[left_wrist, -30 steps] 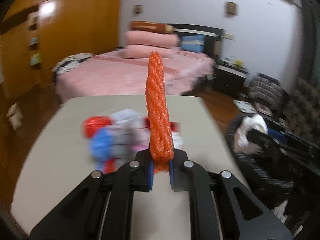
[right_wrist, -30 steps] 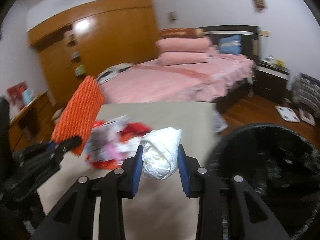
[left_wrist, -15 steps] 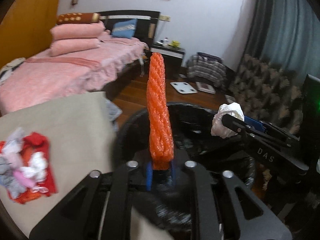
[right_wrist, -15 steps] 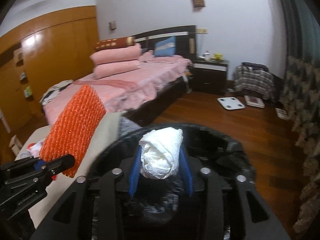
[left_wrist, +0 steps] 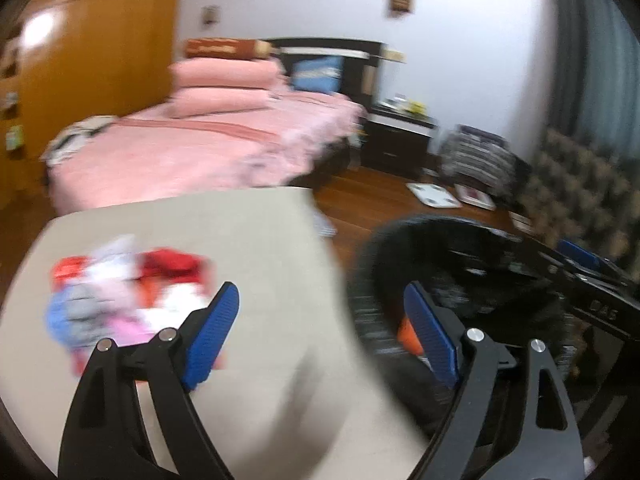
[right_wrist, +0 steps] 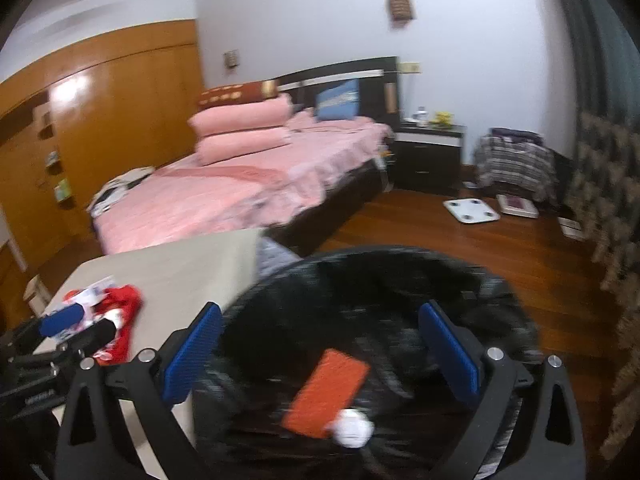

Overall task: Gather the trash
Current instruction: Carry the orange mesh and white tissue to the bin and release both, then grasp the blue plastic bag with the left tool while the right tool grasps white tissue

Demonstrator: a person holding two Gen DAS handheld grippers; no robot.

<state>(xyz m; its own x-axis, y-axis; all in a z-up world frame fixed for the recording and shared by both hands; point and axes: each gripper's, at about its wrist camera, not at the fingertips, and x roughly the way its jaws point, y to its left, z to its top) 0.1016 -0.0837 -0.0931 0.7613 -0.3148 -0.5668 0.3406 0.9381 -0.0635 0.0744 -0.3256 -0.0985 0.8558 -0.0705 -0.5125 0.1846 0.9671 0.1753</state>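
A black bag-lined trash bin (right_wrist: 400, 300) stands at the right of a beige table (left_wrist: 260, 240). Inside it lie the orange foam net (right_wrist: 326, 394) and a white crumpled tissue (right_wrist: 354, 428). My right gripper (right_wrist: 320, 344) is open and empty above the bin. My left gripper (left_wrist: 320, 320) is open and empty over the table's right edge, beside the bin (left_wrist: 460, 264); a bit of the orange net (left_wrist: 408, 334) shows past its right finger. A pile of red, white, blue and pink wrappers (left_wrist: 124, 296) lies on the table, also in the right wrist view (right_wrist: 108, 312).
A pink bed (right_wrist: 240, 188) stands behind the table. Wooden wardrobes (right_wrist: 100, 120) line the left wall. A nightstand (right_wrist: 430, 152), a white scale (right_wrist: 472, 210) and a patterned sofa (left_wrist: 580, 192) are on the right, on wooden floor.
Both grippers opened. The orange net and the white tissue dropped into the bin. My left gripper swung back left toward the table.
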